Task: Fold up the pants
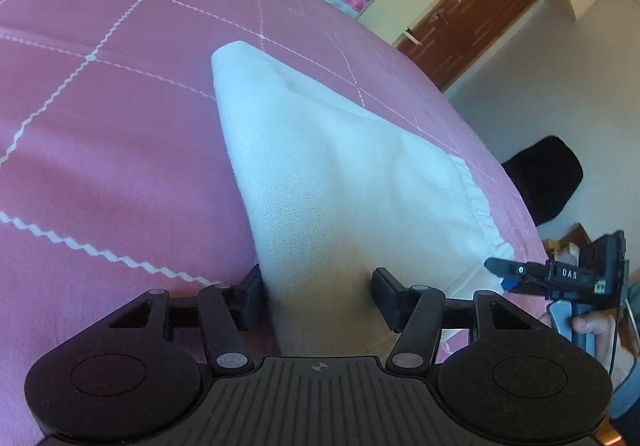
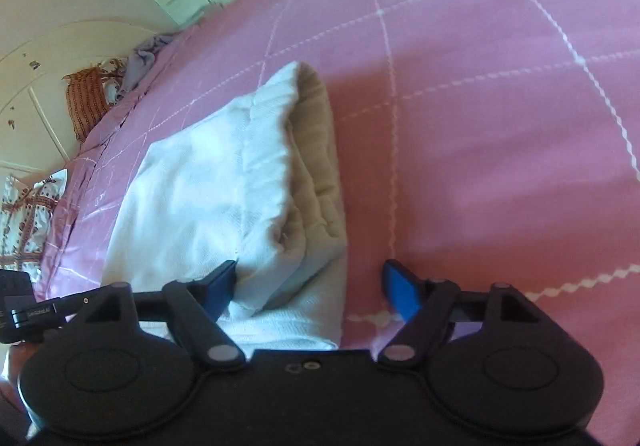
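White pants (image 1: 340,166) lie folded into a thick stack on a pink bedspread (image 1: 100,126). My left gripper (image 1: 318,294) hovers over the near end of the stack, jaws apart, with the cloth beneath and between the fingers but not pinched. In the right wrist view the pants (image 2: 208,174) show layered folds and a shaded beige side. My right gripper (image 2: 312,286) is open over the stack's near corner: the left fingertip is at the cloth, and the blue-padded one is over bare bedspread (image 2: 500,126). My right gripper (image 1: 520,274) also shows by the pants' waistband edge, held by a hand (image 1: 588,326).
The bed's edge runs close to the right of the pants, with floor and a black object (image 1: 548,178) beyond. Brown wardrobe doors (image 1: 472,18) stand behind. An orange patterned cloth (image 2: 84,102) and a printed fabric (image 2: 24,214) lie at the bed's far side.
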`<state>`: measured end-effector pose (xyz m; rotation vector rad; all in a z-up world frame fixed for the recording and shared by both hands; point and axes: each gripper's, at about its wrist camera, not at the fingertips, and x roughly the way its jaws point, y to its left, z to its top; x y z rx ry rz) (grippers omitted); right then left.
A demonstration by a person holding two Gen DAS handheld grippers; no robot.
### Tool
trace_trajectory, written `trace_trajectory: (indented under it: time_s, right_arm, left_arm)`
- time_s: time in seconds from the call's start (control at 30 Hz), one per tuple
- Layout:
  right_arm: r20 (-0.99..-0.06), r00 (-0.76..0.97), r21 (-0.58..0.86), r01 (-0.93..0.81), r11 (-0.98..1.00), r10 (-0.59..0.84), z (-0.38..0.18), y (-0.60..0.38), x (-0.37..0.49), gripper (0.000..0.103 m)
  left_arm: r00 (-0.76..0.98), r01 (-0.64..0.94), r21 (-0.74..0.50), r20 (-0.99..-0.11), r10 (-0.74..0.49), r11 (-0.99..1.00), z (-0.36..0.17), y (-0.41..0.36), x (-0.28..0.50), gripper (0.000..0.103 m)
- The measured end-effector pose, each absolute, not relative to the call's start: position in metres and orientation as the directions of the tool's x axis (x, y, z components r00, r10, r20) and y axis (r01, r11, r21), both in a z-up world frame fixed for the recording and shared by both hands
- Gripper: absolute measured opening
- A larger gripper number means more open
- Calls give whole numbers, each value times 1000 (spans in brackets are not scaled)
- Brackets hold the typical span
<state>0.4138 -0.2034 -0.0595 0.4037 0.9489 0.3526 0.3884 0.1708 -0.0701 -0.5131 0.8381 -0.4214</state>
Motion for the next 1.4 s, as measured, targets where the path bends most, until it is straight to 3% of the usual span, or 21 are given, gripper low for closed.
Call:
trace_trajectory:
  time_s: [0.17,0.2,0.33,0.4,0.57,0.77,0.97,1.03,1.4]
  right_arm:
    - [-652,627,452,-130,882,426,-26,-198,376,75]
    - [-637,648,438,-140,888,417,-18,-198,364,79]
    - [-610,683,394,-179,902,402,4,-195,313,90]
    - [-603,697,371,-187,910,389,15,-194,284,103]
    - [-576,764,219,-200,955,292,36,-177,204,103]
    - [-519,816,154,-205,966,256,41,-177,126,103]
    - [-396,902,155,-117,981,170,17,-179,86,103]
    - [-436,890,142,-74,987,130,15,-174,94,103]
    - [-444,881,54,-153,987,161,5,-152,96,103]
  left_arm:
    - [686,177,-390,-610,-397,904,-30,159,340,59]
    - [705,174,-363,-603,-373,916,-22,159,325,63]
    - [775,143,-280,-565,-283,949,14,158,270,99]
    - [793,143,-245,-551,-260,959,28,151,238,102]
    - [824,130,-61,-548,-142,990,45,128,168,103]
    - [876,122,-121,-453,-165,985,50,120,102,103]
    - [881,139,-128,-438,-182,982,10,106,78,103]
    - [845,112,-142,-507,-169,984,0,104,89,103]
    - [883,117,-154,-435,-173,981,7,102,84,103]
